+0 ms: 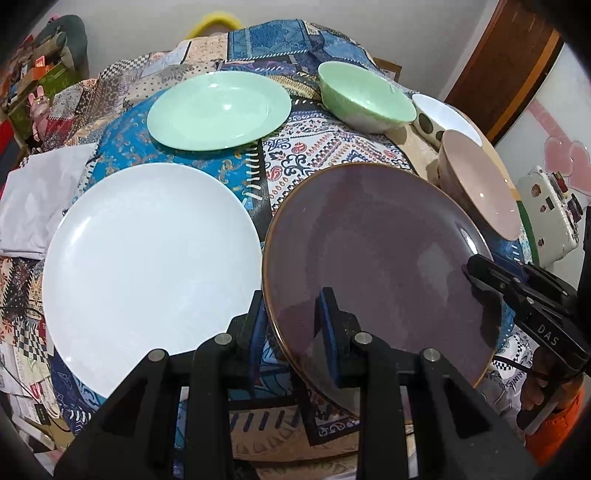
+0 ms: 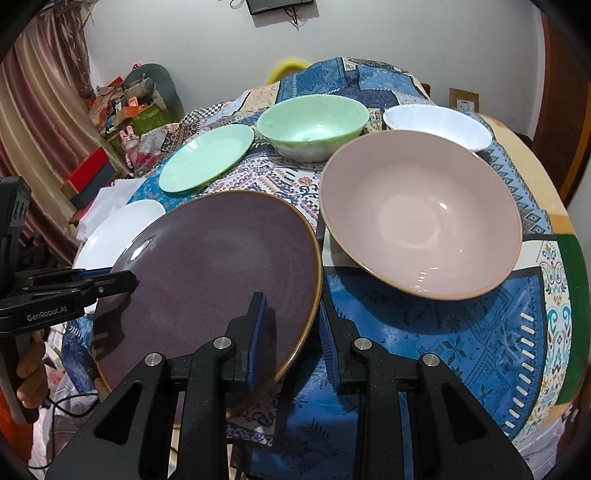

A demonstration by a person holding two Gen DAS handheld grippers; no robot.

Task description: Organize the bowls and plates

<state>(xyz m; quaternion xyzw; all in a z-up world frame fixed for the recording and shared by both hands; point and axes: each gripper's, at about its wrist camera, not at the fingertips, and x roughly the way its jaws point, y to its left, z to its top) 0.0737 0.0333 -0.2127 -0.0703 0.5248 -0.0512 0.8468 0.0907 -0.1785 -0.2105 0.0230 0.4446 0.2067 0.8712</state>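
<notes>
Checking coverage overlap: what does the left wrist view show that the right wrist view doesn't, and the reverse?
Left wrist only: the whole white plate, and the dark spots on the outside of the white bowl.

Right wrist only: the full inside of the pink bowl, striped curtain, and a dark device high on the wall.

Both: purple plate gripped at opposite rims by the left hand-held gripper and right hand-held gripper; green plate; green bowl.

In the right wrist view we see the purple plate (image 2: 214, 266) hide most of the white plate (image 2: 118, 232) beyond the left claw (image 2: 122, 282). That claw's handle and the hand (image 2: 31, 373) are cut off at the frame's left edge.
</notes>
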